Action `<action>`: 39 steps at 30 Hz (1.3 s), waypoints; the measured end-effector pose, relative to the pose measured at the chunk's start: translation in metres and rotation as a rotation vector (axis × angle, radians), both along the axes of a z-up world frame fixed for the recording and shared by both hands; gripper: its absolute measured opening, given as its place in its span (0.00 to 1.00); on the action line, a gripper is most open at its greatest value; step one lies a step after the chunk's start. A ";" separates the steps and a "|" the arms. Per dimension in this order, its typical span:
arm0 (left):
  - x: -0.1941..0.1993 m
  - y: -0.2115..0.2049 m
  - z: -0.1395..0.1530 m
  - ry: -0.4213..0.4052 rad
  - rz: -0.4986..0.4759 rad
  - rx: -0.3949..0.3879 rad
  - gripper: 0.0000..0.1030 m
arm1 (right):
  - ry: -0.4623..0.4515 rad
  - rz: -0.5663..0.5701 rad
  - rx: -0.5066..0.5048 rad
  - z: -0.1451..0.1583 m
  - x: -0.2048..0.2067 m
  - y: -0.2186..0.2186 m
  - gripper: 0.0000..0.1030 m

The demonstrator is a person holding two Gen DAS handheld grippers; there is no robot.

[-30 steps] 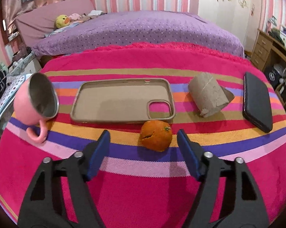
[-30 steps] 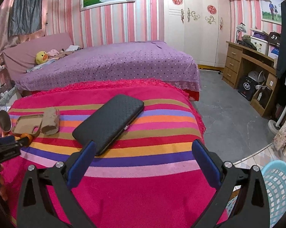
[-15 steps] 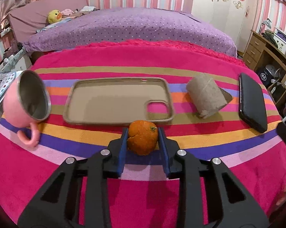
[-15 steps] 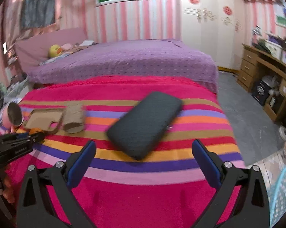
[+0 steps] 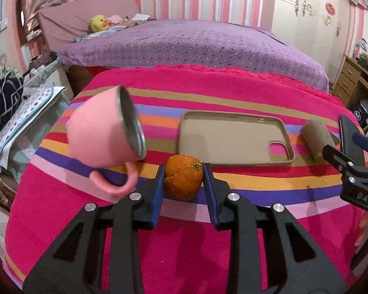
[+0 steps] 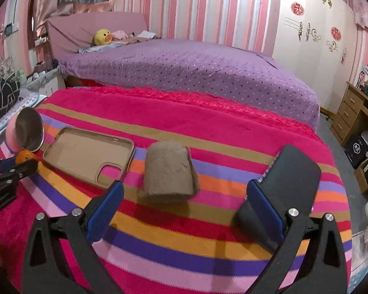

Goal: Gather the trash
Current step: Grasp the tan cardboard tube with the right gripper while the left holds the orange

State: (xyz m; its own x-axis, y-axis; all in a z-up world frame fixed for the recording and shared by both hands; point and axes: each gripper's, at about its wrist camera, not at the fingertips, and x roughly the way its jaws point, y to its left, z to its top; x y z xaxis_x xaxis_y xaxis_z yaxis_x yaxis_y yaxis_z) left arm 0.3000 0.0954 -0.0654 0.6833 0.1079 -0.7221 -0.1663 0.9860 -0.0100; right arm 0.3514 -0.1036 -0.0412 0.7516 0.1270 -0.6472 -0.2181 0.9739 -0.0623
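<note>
My left gripper (image 5: 183, 185) is shut on a dented orange peel ball (image 5: 183, 177) and holds it just above the striped pink blanket (image 5: 184, 232). It shows small at the left of the right wrist view (image 6: 25, 157). My right gripper (image 6: 184, 207) is open and empty, its jaws wide apart just in front of a brown cardboard roll (image 6: 169, 171). That roll also lies at the right in the left wrist view (image 5: 317, 137), where the right gripper (image 5: 355, 166) enters from the edge.
A pink mug (image 5: 105, 138) lies on its side left of the orange. A tan phone case (image 5: 233, 138) lies behind it. A black wallet (image 6: 286, 191) lies beside my right finger. A purple bed (image 6: 189, 71) is behind, a wooden desk (image 6: 355, 115) at right.
My left gripper closed on the orange peel ball, lifted it and swung left toward the mug. My right gripper moved left from the black wallet to the cardboard roll.
</note>
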 end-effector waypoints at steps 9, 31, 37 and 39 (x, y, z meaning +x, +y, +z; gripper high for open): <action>-0.004 0.000 0.000 -0.009 0.004 -0.001 0.28 | 0.098 0.021 -0.019 -0.018 0.027 0.011 0.57; -0.036 -0.042 0.021 -0.037 -0.045 -0.028 0.28 | -0.059 0.005 0.045 0.022 -0.061 -0.059 0.45; -0.063 -0.077 0.030 -0.070 -0.075 -0.023 0.28 | -0.094 -0.052 0.058 0.036 -0.106 -0.102 0.45; -0.071 -0.088 0.032 -0.078 -0.092 -0.017 0.28 | -0.097 -0.066 0.053 0.035 -0.120 -0.113 0.45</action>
